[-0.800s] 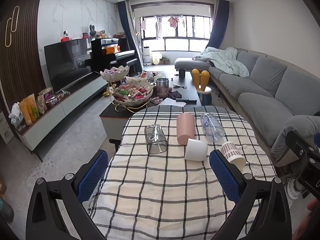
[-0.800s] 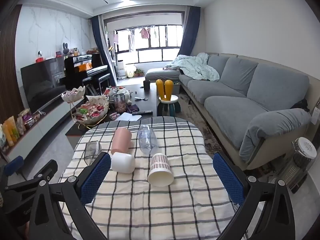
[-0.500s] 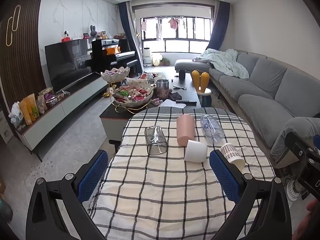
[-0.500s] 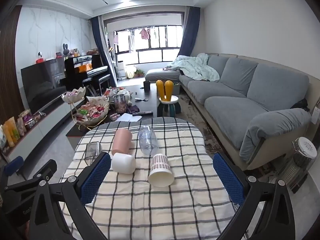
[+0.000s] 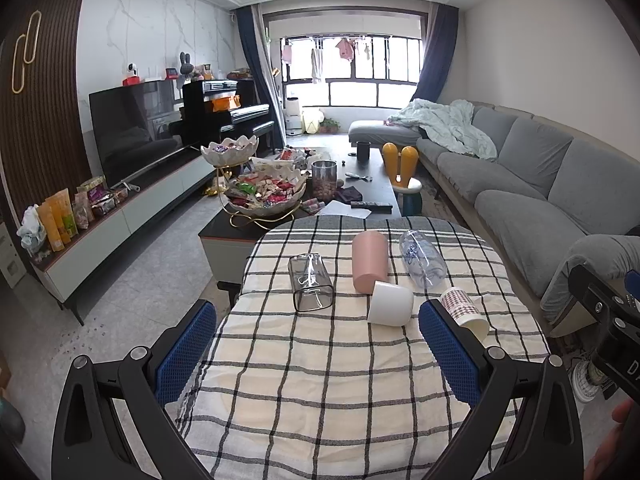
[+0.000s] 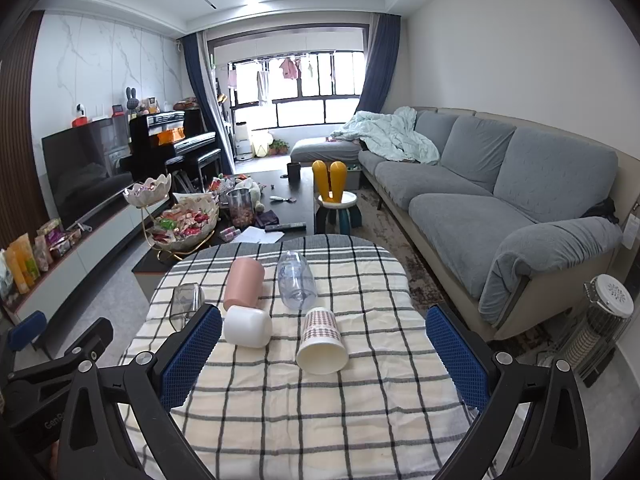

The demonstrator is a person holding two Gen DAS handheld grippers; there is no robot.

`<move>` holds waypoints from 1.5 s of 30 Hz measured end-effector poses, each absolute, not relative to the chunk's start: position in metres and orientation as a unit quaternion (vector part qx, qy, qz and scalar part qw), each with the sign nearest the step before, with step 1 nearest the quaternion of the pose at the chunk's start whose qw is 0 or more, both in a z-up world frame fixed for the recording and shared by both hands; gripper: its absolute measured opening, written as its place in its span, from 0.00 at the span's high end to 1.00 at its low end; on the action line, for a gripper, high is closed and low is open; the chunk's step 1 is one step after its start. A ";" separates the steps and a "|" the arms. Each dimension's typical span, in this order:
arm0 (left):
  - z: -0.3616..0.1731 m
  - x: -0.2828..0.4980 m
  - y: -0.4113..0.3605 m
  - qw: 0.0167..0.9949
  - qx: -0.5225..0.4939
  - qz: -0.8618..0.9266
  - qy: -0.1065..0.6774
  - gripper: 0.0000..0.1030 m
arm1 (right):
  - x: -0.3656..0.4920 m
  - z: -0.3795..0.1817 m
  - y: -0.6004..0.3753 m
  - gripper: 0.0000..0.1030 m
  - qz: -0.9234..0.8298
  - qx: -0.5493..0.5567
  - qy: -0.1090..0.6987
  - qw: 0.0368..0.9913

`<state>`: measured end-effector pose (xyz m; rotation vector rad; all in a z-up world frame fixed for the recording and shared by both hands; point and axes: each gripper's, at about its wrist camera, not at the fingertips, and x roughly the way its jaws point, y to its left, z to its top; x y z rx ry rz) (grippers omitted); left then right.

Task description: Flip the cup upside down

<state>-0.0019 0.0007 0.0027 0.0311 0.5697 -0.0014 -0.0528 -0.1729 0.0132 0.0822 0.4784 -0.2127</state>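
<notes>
1. Looking along my left gripper, I see its two blue-padded fingers spread wide apart, holding nothing and touching nothing, above the near part of a table covered by a checked tablecloth.
2. My right gripper is likewise spread wide and empty, poised over the same tablecloth.
3. Five cups lie on their sides in the middle of the table: a clear glass tumbler, a pink cup, a white cup, a clear plastic cup with blue print and a patterned paper cup.
4. From my right camera, the paper cup lies between the fingers, mouth towards me, with the white cup just beside my left-hand finger.
5. A grey sofa stands to the right of the table.
</notes>
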 end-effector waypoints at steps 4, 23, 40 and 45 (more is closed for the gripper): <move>0.003 -0.001 0.001 0.960 0.016 0.000 0.281 0.00 | -0.053 0.013 -0.173 0.01 -0.105 0.041 0.236 0.965; 0.005 -0.004 0.002 0.960 0.015 -0.001 0.279 0.00 | -0.054 0.014 -0.173 0.01 -0.105 0.041 0.236 0.965; 0.009 -0.005 0.000 0.960 0.016 -0.002 0.279 0.00 | -0.054 0.017 -0.172 0.01 -0.105 0.040 0.237 0.965; 0.009 -0.005 0.000 0.960 0.015 -0.002 0.280 0.00 | -0.054 0.017 -0.173 0.01 -0.105 0.040 0.236 0.965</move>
